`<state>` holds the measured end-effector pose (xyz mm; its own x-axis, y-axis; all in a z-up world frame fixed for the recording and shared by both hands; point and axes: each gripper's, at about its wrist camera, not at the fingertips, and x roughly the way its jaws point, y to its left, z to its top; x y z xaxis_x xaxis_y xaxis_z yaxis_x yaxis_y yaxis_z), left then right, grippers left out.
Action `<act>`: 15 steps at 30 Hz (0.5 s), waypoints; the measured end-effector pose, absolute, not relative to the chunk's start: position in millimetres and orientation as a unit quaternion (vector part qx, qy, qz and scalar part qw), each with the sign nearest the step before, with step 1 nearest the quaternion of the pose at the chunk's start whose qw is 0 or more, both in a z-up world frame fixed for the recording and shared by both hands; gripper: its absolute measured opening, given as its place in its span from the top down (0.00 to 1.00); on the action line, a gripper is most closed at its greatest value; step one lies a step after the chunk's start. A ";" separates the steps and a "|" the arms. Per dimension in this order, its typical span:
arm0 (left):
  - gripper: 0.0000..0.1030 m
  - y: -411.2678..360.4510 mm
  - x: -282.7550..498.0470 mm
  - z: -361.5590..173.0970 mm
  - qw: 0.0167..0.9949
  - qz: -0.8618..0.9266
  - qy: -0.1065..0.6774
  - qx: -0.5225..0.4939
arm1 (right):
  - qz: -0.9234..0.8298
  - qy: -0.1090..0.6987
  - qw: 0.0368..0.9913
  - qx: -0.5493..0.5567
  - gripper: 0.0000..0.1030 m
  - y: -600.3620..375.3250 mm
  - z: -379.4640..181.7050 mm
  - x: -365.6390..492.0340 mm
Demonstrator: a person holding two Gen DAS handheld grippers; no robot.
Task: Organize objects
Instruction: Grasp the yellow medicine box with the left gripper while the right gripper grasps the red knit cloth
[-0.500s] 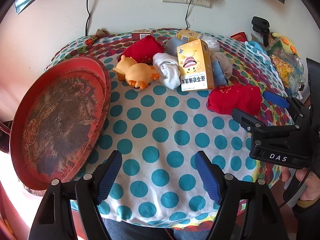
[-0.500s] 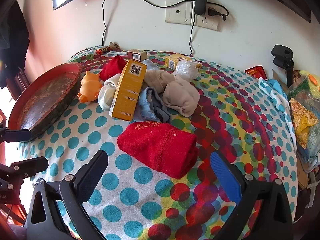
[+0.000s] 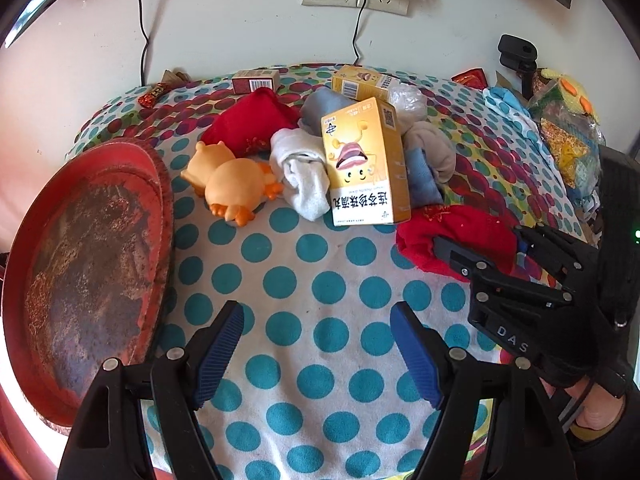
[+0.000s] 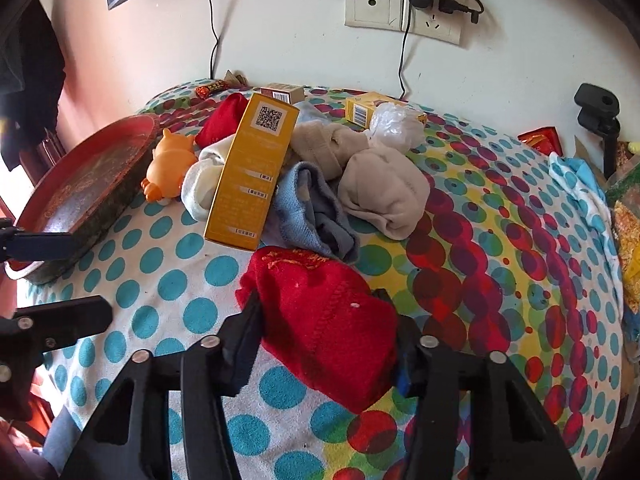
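Note:
A pile of things lies on the dotted tablecloth [image 3: 320, 264]. My right gripper [image 4: 324, 344] is shut on a red sock [image 4: 320, 316], its fingers pressing both sides; it also shows in the left wrist view [image 3: 464, 236]. Behind it stand a yellow box [image 4: 248, 176], a blue sock [image 4: 312, 208], a beige sock [image 4: 380, 188], a white sock [image 3: 300, 172] and an orange toy [image 3: 232, 184]. A second red sock [image 3: 252, 124] lies farther back. My left gripper [image 3: 316, 356] is open and empty over the cloth, near the red tray [image 3: 84, 252].
Two small boxes [image 3: 256, 80] [image 3: 364, 84] and a clear plastic bag [image 4: 396, 124] lie at the back by the wall. Snack packets [image 3: 568, 136] and a black clamp [image 3: 520, 60] crowd the right edge. Cables hang from wall sockets [image 4: 400, 12].
My right gripper has moved forward and closed on the near red sock. My left gripper has moved slightly forward and stays open.

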<state>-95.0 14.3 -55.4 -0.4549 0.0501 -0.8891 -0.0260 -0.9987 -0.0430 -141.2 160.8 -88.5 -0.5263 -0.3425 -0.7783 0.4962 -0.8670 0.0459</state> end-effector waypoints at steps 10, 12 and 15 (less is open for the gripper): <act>0.24 35.0 -132.7 -48.7 0.027 0.856 -0.015 -0.517 | -0.904 0.041 0.193 0.379 0.68 223.9 -63.9 -152.1; 0.24 38.6 -141.0 -47.4 0.027 0.853 -0.025 -0.520 | -0.909 0.022 0.173 0.380 0.68 239.2 -62.3 -164.9; 0.24 44.4 -155.2 -45.0 0.019 0.851 -0.033 -0.523 | -0.914 0.006 0.151 0.378 0.68 254.1 -64.7 -182.8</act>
<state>-155.2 44.4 -45.0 -0.4514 0.0657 -0.8899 0.0027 -0.9972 -0.0750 -182.8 254.1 -64.7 -0.6694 -0.2713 -0.6916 0.2798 -0.9545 0.1037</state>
